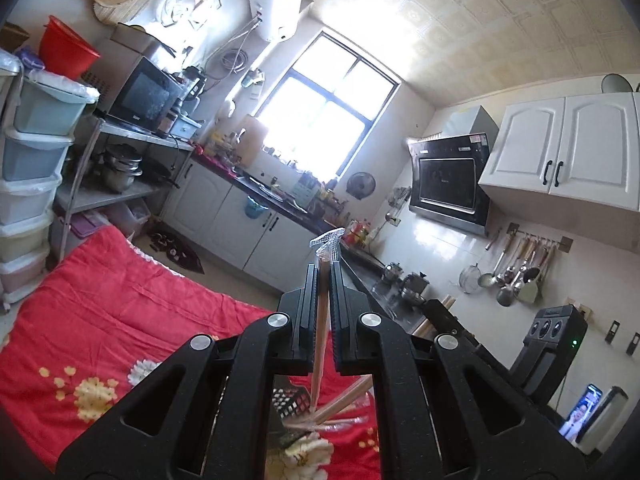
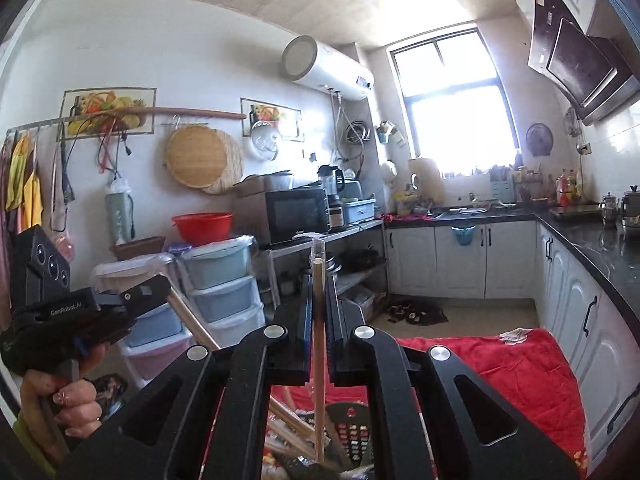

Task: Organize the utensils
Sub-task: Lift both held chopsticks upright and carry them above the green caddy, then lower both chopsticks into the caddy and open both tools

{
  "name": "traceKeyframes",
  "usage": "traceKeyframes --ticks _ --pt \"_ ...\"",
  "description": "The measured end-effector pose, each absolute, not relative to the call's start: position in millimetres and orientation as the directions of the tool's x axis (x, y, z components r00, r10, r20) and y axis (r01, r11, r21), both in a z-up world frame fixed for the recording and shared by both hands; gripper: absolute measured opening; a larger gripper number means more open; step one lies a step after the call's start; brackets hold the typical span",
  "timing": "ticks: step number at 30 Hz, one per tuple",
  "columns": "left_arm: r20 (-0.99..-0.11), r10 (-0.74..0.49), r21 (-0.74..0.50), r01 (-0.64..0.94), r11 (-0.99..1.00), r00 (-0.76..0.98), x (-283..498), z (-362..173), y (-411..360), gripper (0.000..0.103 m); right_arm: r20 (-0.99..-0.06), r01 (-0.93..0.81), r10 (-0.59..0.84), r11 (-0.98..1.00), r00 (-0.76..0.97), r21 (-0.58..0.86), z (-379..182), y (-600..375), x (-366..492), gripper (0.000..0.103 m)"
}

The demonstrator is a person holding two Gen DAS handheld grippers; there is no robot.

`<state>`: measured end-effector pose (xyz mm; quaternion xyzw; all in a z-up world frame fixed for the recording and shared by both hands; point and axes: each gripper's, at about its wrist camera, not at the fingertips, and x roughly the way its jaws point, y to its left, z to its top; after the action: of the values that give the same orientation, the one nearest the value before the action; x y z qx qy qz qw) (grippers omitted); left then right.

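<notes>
Left gripper: jaws pinching one wrapped chopstick mid-length, its clear wrapper tip poking up past the fingertips.
Right gripper: jaws pinching another chopstick — held upright, the top end standing above the fingers.
Rest of the utensils: more wrapped chopsticks lie loose below both grippers, beside a black slotted basket on the red quilt.
Handling: light, thin, stiff wood; the plastic sleeve is probably slippery, so a firm mid-shaft pinch looks best — a hold near an end would likely let it swing.
Pose: both grippers point about level, raised over the quilt; a hand grips the left gripper's handle.
</notes>
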<state>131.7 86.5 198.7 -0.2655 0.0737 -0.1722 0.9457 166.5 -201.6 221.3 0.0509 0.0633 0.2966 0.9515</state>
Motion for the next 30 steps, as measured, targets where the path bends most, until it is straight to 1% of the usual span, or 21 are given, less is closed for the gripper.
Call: traceKeyframes --ticks 7,14,23,30 --pt "-0.071 -0.338 -0.511 0.257 0.82 0.939 148.5 185.1 74.1 0.003 -0.082 -0.53 0.541 0.838 0.837 0.126 205.6 -201.6 183.6 0.006" --pt "-0.08 -0.286 -0.44 0.224 0.869 0.955 155.1 171.3 58.3 0.003 -0.069 -0.526 0.531 0.847 0.845 0.079 186.8 -191.6 188.4 0.006" --pt "-0.11 -0.255 -0.386 0.195 0.902 0.961 159.5 151.1 50.1 0.003 -0.12 -0.528 0.531 0.847 0.839 0.054 158.8 -179.7 196.0 0.006" --pt "-0.132 -0.246 -0.376 0.181 0.909 0.96 163.8 140.0 47.1 0.003 -0.133 -0.526 0.529 0.848 0.838 0.054 148.9 -176.0 196.6 0.006"
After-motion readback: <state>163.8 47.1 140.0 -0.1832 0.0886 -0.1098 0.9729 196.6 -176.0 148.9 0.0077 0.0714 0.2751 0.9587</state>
